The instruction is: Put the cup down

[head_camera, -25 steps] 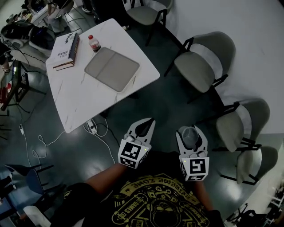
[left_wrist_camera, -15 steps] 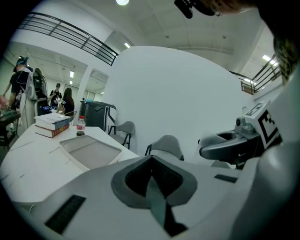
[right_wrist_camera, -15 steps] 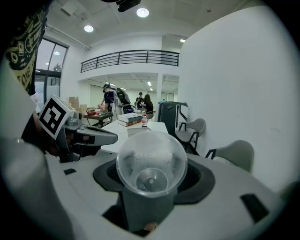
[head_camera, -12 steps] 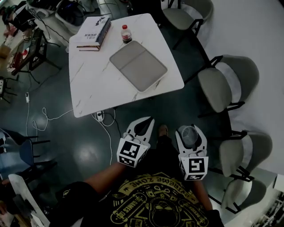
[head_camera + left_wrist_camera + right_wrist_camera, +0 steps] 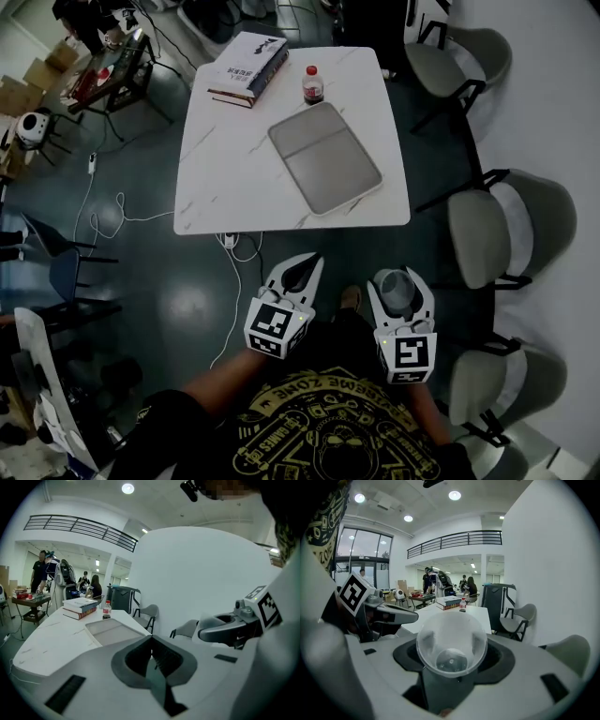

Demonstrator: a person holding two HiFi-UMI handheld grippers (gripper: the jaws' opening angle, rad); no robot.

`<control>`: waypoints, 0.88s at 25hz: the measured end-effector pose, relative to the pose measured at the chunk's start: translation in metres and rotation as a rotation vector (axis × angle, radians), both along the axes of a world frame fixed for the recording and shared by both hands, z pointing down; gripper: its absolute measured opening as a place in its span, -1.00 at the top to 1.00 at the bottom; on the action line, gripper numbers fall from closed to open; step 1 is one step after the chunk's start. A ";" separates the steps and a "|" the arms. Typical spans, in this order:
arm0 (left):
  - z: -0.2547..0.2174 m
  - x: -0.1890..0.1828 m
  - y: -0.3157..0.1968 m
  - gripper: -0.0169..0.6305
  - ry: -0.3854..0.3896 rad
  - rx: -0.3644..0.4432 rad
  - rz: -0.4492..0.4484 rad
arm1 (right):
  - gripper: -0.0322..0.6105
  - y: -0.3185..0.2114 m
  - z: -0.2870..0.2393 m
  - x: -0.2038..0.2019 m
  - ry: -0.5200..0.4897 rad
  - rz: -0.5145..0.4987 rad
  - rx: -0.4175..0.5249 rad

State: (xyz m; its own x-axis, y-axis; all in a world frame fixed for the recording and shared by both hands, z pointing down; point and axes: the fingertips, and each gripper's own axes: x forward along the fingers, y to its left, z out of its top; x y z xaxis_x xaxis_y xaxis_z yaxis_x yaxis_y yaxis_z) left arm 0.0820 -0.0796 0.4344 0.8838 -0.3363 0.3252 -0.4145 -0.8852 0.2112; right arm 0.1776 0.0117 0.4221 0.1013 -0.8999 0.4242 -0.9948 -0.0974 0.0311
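Bench (image 5: 234, 178) carries book (image 5: 248, 67), bottle (image 5: 312, 84), tray (image 5: 325, 157). Right gripper (image 5: 399, 279) jaws clasp cup (image 5: 451, 641); left gripper (image 5: 309, 264) jaws closed, empty. Balcony railing (image 5: 454, 538) shows only in gripper views.

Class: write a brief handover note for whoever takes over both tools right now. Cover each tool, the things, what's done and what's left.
Right tool: shut on the clear, empty cup, whose mouth faces the tool's camera.
Left tool: jaws together, nothing between them.
Things: the white table lies ahead, carrying a tray, a bottle and books.
Done: the cup is in hand.
Left: reach the table, set the cup down, release.
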 end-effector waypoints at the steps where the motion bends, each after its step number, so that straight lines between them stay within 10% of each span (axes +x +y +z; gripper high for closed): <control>1: 0.001 0.002 -0.001 0.91 -0.007 0.000 -0.016 | 0.08 -0.003 0.001 0.004 -0.003 -0.019 0.000; 22: -0.009 0.000 -0.028 0.91 -0.066 0.052 -0.296 | 0.08 -0.066 0.011 0.019 -0.032 -0.325 0.007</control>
